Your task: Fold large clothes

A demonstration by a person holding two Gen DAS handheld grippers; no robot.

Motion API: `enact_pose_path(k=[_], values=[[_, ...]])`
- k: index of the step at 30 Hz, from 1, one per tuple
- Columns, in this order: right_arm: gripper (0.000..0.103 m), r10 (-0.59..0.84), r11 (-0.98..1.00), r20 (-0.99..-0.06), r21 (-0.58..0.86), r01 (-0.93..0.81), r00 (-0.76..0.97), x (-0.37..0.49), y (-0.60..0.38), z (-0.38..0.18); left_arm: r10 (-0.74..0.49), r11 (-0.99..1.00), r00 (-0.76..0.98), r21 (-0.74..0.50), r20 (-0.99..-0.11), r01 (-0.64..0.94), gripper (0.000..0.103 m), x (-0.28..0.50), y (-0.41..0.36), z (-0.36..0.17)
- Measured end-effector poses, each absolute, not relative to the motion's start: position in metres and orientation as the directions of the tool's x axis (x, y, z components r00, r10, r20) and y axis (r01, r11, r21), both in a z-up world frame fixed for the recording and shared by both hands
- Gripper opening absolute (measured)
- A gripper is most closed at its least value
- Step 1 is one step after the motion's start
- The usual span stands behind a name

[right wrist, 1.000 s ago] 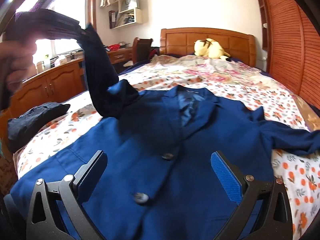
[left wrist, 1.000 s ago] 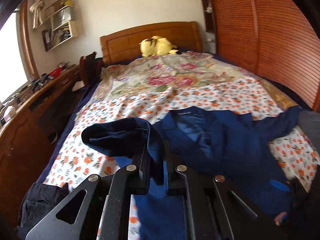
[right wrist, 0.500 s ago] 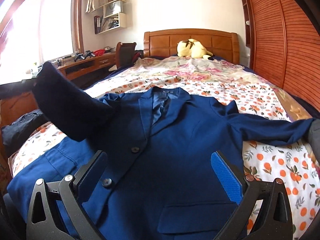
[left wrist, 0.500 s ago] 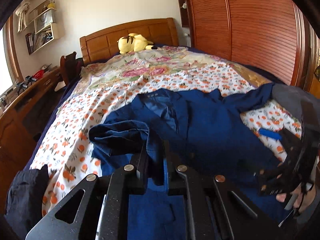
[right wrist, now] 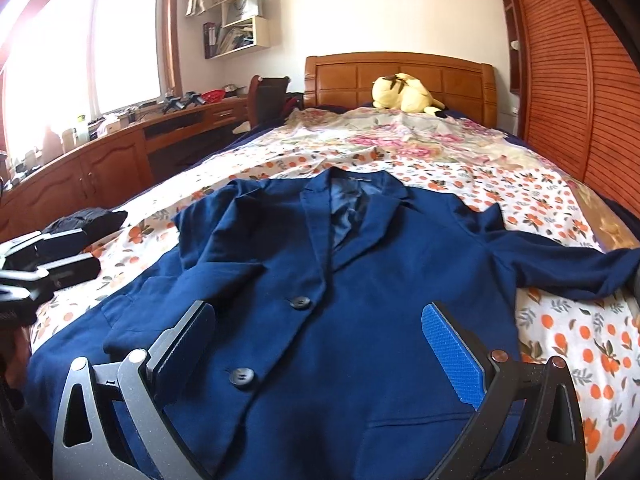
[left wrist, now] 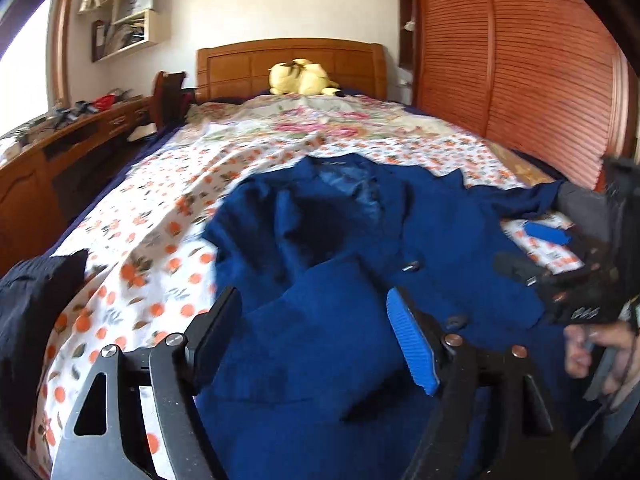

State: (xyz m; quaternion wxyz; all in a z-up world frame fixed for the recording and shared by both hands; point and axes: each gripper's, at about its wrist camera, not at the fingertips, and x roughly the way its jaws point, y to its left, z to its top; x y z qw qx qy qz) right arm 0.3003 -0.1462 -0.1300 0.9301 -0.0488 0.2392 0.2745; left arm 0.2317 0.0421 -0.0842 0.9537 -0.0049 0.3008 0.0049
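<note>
A navy blue jacket [right wrist: 380, 272] lies face up on the flowered bedspread [right wrist: 560, 328], collar toward the headboard. One sleeve [right wrist: 224, 252] is folded in over its front, and the other sleeve [right wrist: 560, 256] stretches out to the right. My left gripper [left wrist: 316, 320] hovers low over the folded-in sleeve [left wrist: 320, 320]; its jaws are opening and the pads touch no cloth. It shows again as the left gripper [right wrist: 86, 254] at the left edge of the right wrist view. My right gripper [right wrist: 320, 312] stands open above the jacket's lower front, near the buttons [right wrist: 300, 303].
A dark folded garment [left wrist: 36, 300] sits at the bed's left edge. A yellow plush toy [right wrist: 404, 94] lies by the wooden headboard [right wrist: 400, 68]. A wooden desk [right wrist: 100, 160] runs along the left, and slatted wardrobe doors [right wrist: 580, 80] stand on the right.
My left gripper came down toward the jacket with the sleeve, then opened and let it go. The sleeve now lies across the jacket's front. The right gripper stayed put.
</note>
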Motion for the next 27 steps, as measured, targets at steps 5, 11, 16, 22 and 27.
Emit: enact_pose_path(k=[5, 11, 16, 22, 27], values=[[0.103, 0.513, 0.818, -0.476, 0.019, -0.574, 0.715, 0.297, -0.133, -0.134, 0.082, 0.996, 0.83, 0.01, -0.552, -0.092, 0.076, 0.221, 0.071, -0.1], [0.103, 0.577, 0.757, -0.481, 0.011, -0.654, 0.66, 0.285, -0.112, -0.138, 0.118, 0.989, 0.824, -0.004, -0.555, -0.145, 0.076, 0.217, 0.103, -0.117], [0.103, 0.607, 0.716, -0.517, 0.027, -0.697, 0.604, 0.286, -0.093, -0.147, 0.095, 0.988, 0.826, -0.051, -0.556, -0.147, 0.076, 0.214, 0.12, -0.126], [0.101, 0.622, 0.672, -0.574, 0.042, -0.739, 0.533, 0.288, -0.068, -0.158, 0.055, 0.984, 0.828, -0.111, -0.559, -0.141, 0.076, 0.207, 0.136, -0.129], [0.1, 0.603, 0.663, -0.594, 0.002, -0.749, 0.532, 0.287, -0.057, -0.155, 0.079, 0.988, 0.83, -0.068, -0.552, -0.139, 0.076, 0.205, 0.138, -0.132]])
